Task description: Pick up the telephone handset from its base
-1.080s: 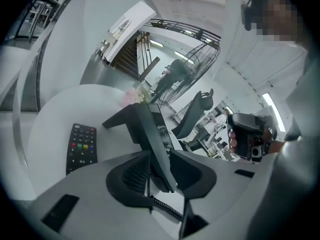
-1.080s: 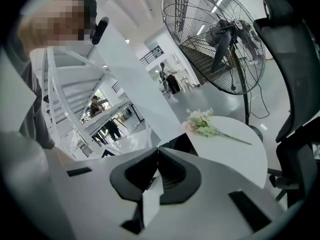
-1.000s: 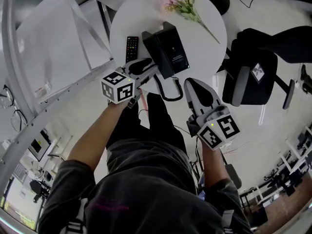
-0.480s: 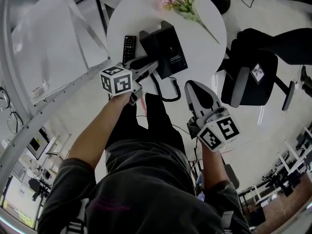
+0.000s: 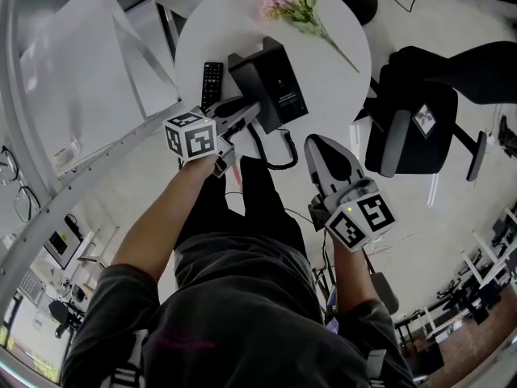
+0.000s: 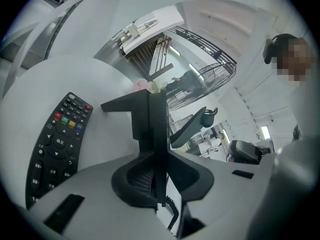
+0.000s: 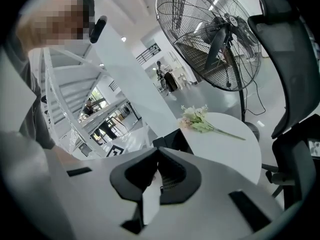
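Note:
A black telephone base (image 5: 276,79) sits on a round white table (image 5: 343,71). Its handset (image 5: 245,95) lies along the base's left side, and a coiled cord (image 5: 275,150) hangs off the near edge. My left gripper (image 5: 241,115) reaches the handset's near end. In the left gripper view the handset (image 6: 156,129) stands edge-on between the jaws of the left gripper (image 6: 160,181), which are closing with the pads against both its sides. My right gripper (image 5: 325,150) hangs off the table near the cord. It is shut on nothing in the right gripper view (image 7: 157,176).
A black remote (image 5: 211,81) lies just left of the phone, also visible as the remote (image 6: 57,144). Pink flowers (image 5: 297,2) lie at the table's far side. A black office chair (image 5: 412,124) stands to the right, with a floor fan (image 7: 210,34) beyond the table.
My left gripper has rolled a little and edged onto the handset's near end, its jaws narrowing around it. The right gripper has stayed still.

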`<control>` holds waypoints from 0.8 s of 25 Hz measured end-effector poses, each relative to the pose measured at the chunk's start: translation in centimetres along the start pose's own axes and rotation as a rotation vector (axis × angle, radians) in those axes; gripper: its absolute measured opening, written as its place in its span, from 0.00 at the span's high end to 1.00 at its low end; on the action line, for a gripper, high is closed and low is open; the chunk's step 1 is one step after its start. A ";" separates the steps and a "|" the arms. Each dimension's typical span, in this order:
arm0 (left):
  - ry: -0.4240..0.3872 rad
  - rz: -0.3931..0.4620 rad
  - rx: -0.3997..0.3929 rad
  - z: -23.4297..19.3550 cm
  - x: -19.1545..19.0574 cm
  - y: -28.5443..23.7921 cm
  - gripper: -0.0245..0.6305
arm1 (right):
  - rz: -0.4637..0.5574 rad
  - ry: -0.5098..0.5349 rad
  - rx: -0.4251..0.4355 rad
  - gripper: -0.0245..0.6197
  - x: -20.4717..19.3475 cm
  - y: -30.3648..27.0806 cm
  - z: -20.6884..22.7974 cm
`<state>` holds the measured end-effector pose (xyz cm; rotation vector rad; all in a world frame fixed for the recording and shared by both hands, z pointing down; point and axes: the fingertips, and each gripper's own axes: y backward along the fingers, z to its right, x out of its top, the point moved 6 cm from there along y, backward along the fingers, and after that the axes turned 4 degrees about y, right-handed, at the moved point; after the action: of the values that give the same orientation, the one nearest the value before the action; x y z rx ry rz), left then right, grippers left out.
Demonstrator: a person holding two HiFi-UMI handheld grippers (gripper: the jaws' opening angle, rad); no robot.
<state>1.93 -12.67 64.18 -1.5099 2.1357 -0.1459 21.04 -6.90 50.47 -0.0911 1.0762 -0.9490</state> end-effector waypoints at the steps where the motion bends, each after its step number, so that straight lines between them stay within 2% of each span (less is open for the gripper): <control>1: -0.004 0.001 -0.004 0.2 0.0 0.0 0.84 | 0.003 -0.001 0.001 0.93 0.1 0.0 -0.1; 8: -0.063 -0.013 -0.037 2.3 0.2 1.3 0.84 | 0.037 0.013 -0.006 0.93 0.9 0.2 -1.2; 12: -0.101 -0.017 -0.100 4.5 1.3 2.9 0.84 | 0.092 0.032 -0.017 0.93 2.5 0.7 -1.9; 20: -0.248 -0.032 -0.204 11.0 4.0 5.6 0.84 | 0.186 0.046 -0.049 0.93 5.3 2.8 -3.3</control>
<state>1.33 -11.98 51.28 -1.5838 1.9755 0.2440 20.95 -7.67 43.69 -0.0096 1.1300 -0.7606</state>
